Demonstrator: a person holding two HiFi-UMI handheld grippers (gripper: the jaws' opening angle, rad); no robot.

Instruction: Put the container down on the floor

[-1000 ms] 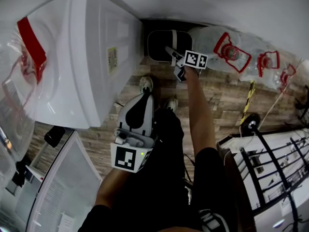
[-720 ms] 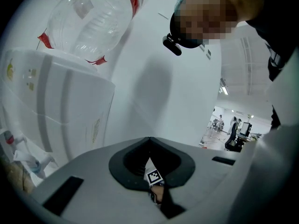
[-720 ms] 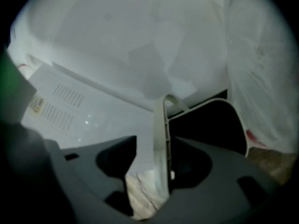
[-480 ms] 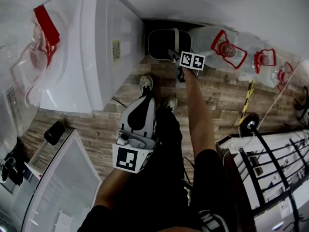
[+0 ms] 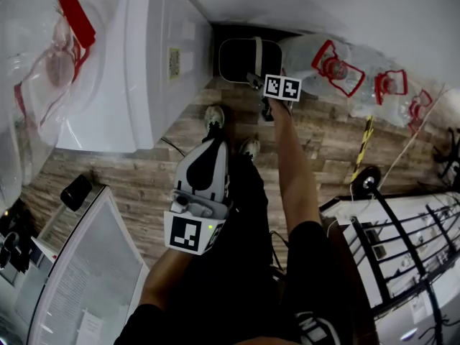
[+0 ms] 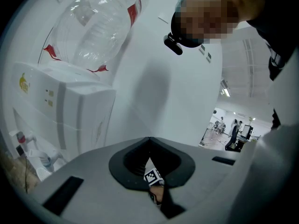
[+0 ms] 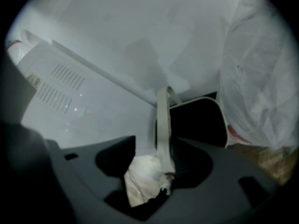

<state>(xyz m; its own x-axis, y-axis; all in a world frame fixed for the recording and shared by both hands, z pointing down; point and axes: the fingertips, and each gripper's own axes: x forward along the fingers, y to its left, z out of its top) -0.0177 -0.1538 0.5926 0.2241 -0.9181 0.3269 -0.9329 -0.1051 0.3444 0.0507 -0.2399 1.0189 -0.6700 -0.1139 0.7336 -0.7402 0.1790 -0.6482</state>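
Black container is sitting on the floor. The right gripper fingers, having just been opening, are gaping around its white handle, seemingly releasing it. The left gripper fingers are pressing together, empty.

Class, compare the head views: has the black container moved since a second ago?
No. The black container stands beside the white water dispenser's corner, just as before.

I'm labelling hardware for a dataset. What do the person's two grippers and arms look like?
The left gripper and right gripper each carry a cube with black-and-white square markers. The left has a pale grey shell around a black spade-shaped recess. The person wears short black sleeves.
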